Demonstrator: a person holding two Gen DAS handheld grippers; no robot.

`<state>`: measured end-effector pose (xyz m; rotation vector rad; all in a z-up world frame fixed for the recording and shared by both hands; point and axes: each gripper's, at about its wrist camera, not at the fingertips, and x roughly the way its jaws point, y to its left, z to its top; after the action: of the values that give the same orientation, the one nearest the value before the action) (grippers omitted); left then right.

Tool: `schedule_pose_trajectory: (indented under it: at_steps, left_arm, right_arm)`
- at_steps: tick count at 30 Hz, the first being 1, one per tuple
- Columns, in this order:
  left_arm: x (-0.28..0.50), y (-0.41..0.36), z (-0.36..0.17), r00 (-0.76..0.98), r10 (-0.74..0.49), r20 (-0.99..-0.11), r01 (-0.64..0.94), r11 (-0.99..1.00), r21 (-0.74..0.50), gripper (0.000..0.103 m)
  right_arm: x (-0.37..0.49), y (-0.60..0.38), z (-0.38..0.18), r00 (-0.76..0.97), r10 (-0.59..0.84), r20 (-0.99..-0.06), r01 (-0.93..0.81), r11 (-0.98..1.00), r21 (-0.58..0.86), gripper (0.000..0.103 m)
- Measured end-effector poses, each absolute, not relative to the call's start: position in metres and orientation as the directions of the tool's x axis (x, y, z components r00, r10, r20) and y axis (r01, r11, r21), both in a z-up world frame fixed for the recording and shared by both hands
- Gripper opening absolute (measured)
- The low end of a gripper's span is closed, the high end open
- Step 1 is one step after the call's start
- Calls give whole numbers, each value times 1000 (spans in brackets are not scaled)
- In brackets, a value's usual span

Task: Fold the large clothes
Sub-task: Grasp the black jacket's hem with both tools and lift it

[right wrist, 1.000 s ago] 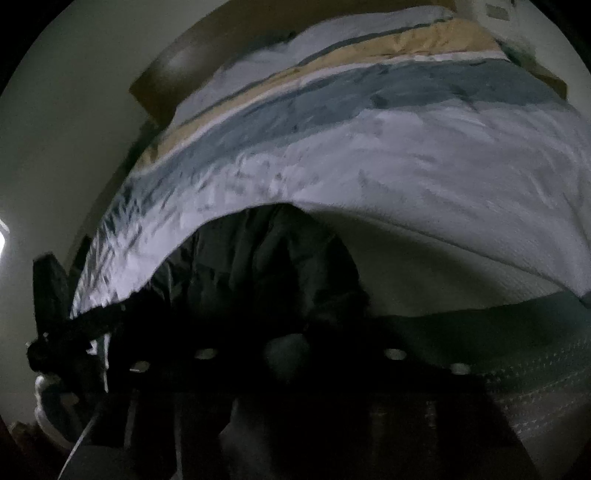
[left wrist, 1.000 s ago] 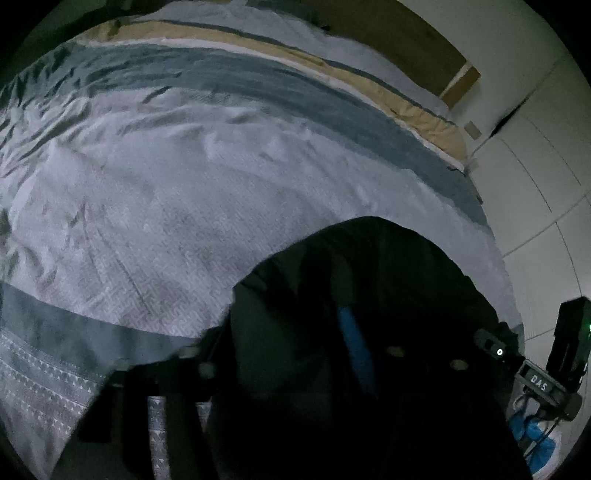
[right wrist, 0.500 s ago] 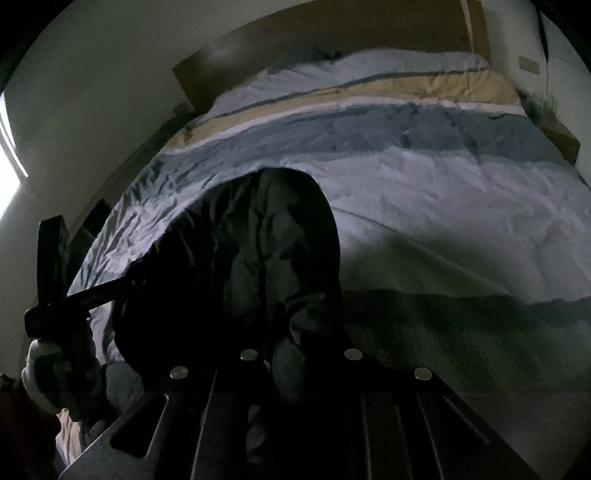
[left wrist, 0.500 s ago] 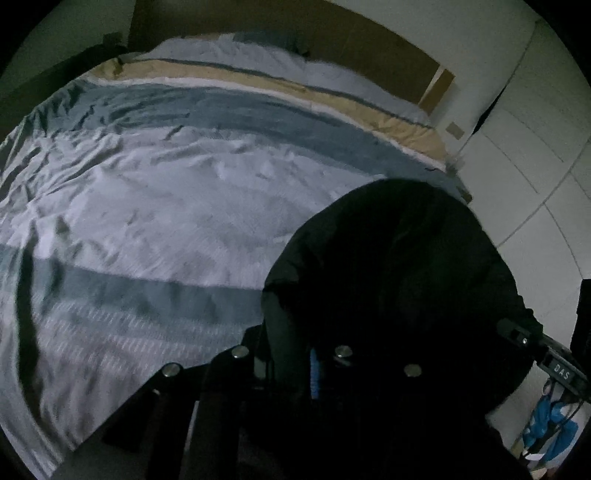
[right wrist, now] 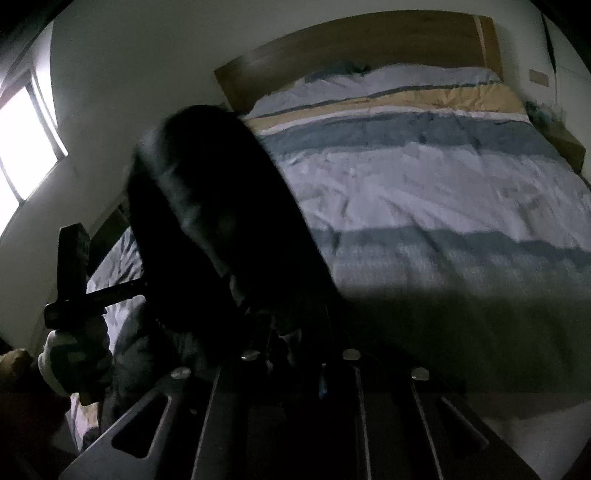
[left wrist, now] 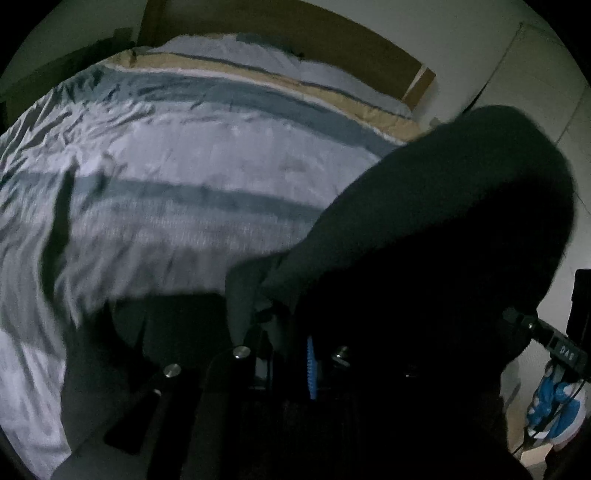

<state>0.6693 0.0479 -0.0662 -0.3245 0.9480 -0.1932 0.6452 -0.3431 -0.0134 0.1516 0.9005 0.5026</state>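
Your left claw (left wrist: 291, 332) and right claw (right wrist: 295, 343) each pinch the dark garment (left wrist: 436, 236); it hangs up in the air between them, above the near end of the bed (right wrist: 424, 192); so lower both together.

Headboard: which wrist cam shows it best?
Right wrist. The wooden headboard spans the top of the frame nearly whole, with only its left end hidden behind the dark garment. In the left wrist view the headboard is a darker strip crowded against the upper edge.
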Motion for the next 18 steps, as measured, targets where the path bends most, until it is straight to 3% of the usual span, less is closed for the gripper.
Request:
schedule_pose_trajectory:
  at_steps: [7, 18]
  left_arm:
    - [635, 53, -94, 560, -296, -774, -17, 930, -368, 11]
    - [614, 50, -96, 559, -273, -783, -8, 942, -334, 14]
  right_arm:
    - [614, -357, -48, 501, 489, -714, -306, 872, 383, 11]
    - [584, -361, -73, 492, 455, -742, -297, 889, 348, 12]
